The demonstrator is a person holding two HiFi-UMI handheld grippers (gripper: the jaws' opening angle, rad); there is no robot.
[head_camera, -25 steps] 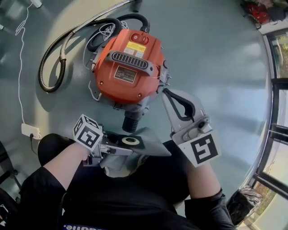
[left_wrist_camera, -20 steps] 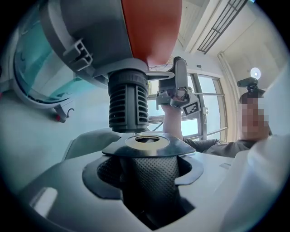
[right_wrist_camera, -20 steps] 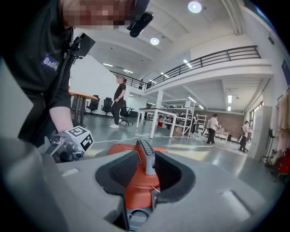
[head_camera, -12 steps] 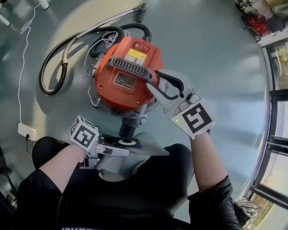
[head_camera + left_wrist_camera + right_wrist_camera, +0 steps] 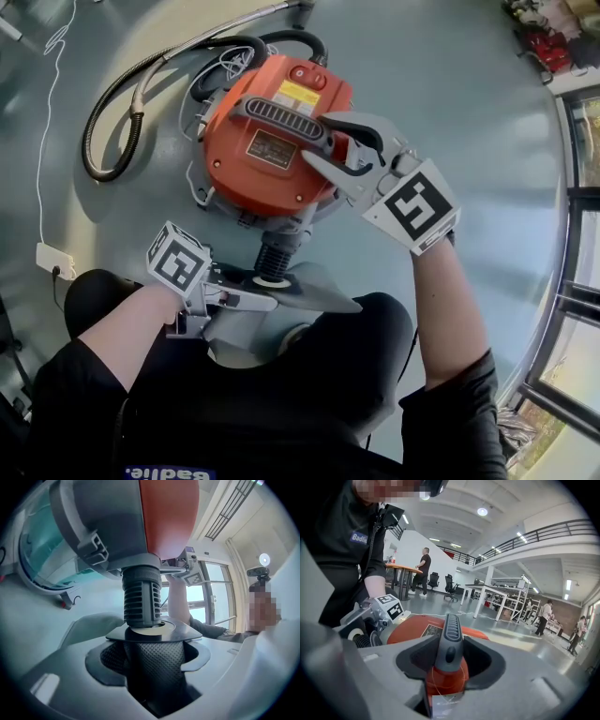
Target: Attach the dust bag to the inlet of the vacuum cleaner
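The left hand-held gripper (image 5: 248, 298), low at centre-left of the head view, is clenched on the dust bag (image 5: 319, 292). The bag's dark collar is up against the tip of the ribbed inlet (image 5: 277, 253) of the orange vacuum cleaner (image 5: 248, 173) on the floor (image 5: 450, 84). The right hand-held gripper (image 5: 342, 148) has just been opening its jaws and is released, straddling the end of the grey handle (image 5: 281, 117) at upper centre without pinching it.

Hose (image 5: 101, 175) coils left; floor (image 5: 469, 112) right clear
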